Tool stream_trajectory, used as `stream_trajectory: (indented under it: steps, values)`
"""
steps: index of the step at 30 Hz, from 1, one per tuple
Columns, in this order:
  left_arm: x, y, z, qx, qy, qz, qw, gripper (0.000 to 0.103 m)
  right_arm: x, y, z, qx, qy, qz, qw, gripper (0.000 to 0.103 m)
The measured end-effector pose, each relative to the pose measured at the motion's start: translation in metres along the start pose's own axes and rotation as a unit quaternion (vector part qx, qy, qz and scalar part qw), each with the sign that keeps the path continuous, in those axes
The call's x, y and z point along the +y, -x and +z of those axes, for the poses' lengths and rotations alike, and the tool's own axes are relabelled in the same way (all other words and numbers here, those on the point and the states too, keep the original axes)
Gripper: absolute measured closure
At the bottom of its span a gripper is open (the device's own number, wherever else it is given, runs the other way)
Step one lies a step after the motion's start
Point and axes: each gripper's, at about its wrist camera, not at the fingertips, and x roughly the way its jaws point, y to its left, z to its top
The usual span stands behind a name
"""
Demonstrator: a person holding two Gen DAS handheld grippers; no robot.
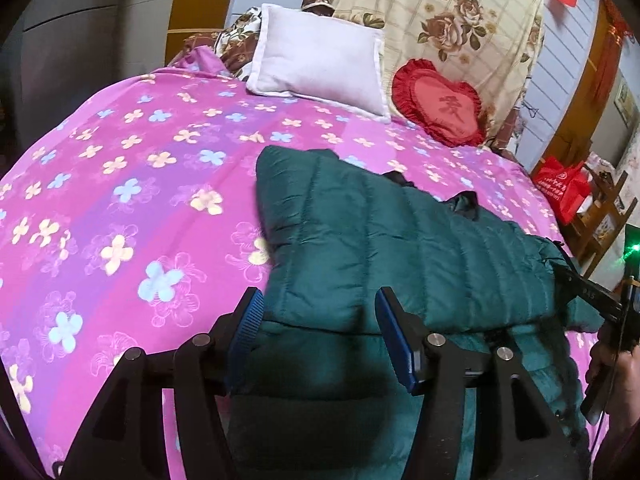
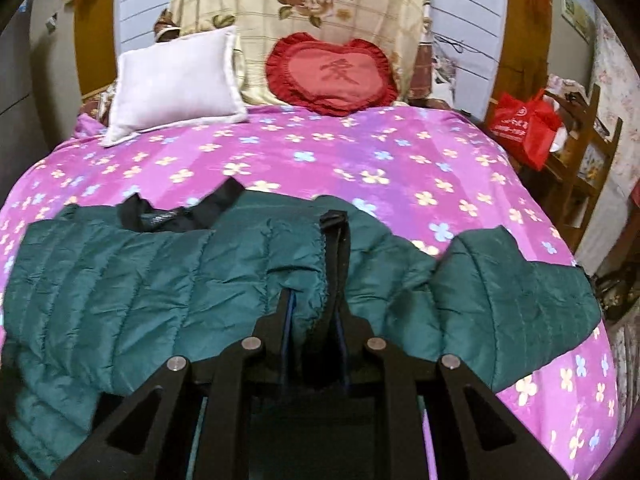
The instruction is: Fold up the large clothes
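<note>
A dark green quilted jacket point(image 2: 120, 280) lies across the near part of the pink flowered bed point(image 2: 320, 152), its black collar lining point(image 2: 160, 216) turned up. One sleeve point(image 2: 520, 300) lies out to the right. My right gripper point(image 2: 314, 312) is shut on the jacket's gathered front edge beside the black zipper strip. In the left wrist view the jacket point(image 1: 400, 240) is folded over on itself. My left gripper point(image 1: 320, 320) stands open with the folded edge between its blue pads point(image 1: 390, 332). The right gripper point(image 1: 576, 280) shows at that view's right edge, clamped on the fabric.
A white pillow point(image 2: 176, 84), a red heart cushion point(image 2: 332, 76) and a cream rose-print quilt point(image 2: 304, 12) stand at the head of the bed. Right of the bed a red bag point(image 2: 524, 128) sits on a wooden rack point(image 2: 592, 152). Bare sheet point(image 1: 120, 200) lies left of the jacket.
</note>
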Motion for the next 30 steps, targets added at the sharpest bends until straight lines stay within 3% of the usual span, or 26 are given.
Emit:
stream_trajectory:
  steps: [6, 9, 11, 12, 13, 17, 23, 27, 30]
  values:
    - [-0.001, -0.005, -0.004, 0.008, -0.005, 0.014, 0.9999, 0.063, -0.001, -0.041, -0.005, 0.020, 0.011, -0.049, 0.999, 0.085]
    - [-0.002, -0.001, -0.001, 0.003, -0.007, 0.020, 0.9998, 0.063, -0.003, -0.052, -0.009, 0.040, 0.009, -0.039, 0.998, 0.083]
    - [-0.006, 0.002, 0.004, -0.004, -0.012, 0.027, 0.9995, 0.063, -0.009, -0.044, -0.011, 0.044, -0.004, -0.024, 0.999, 0.065]
    - [-0.008, 0.001, 0.007, -0.006, -0.015, 0.031, 0.9994, 0.063, -0.013, -0.038, -0.011, 0.042, -0.011, -0.027, 0.999, 0.051]
    - [-0.010, 0.000, 0.009, -0.007, -0.017, 0.035, 0.9992, 0.063, -0.016, -0.027, -0.011, 0.033, -0.017, -0.027, 0.999, 0.046]
    - [-0.019, -0.014, 0.021, -0.008, -0.030, 0.055, 0.9980, 0.063, -0.011, 0.010, -0.008, 0.002, -0.017, 0.019, 1.000, 0.044]
    - [-0.024, -0.043, 0.031, 0.004, -0.042, 0.081, 0.9958, 0.063, 0.038, 0.004, -0.005, 0.021, 0.024, 0.115, 0.993, 0.042]
    - [-0.020, -0.059, 0.032, 0.022, -0.034, 0.077, 0.9962, 0.063, 0.068, -0.022, -0.004, 0.028, 0.050, 0.126, 0.990, 0.042]
    - [-0.021, -0.064, 0.030, 0.021, -0.035, 0.078, 0.9961, 0.063, 0.076, -0.046, -0.004, 0.043, 0.059, 0.098, 0.993, 0.042]
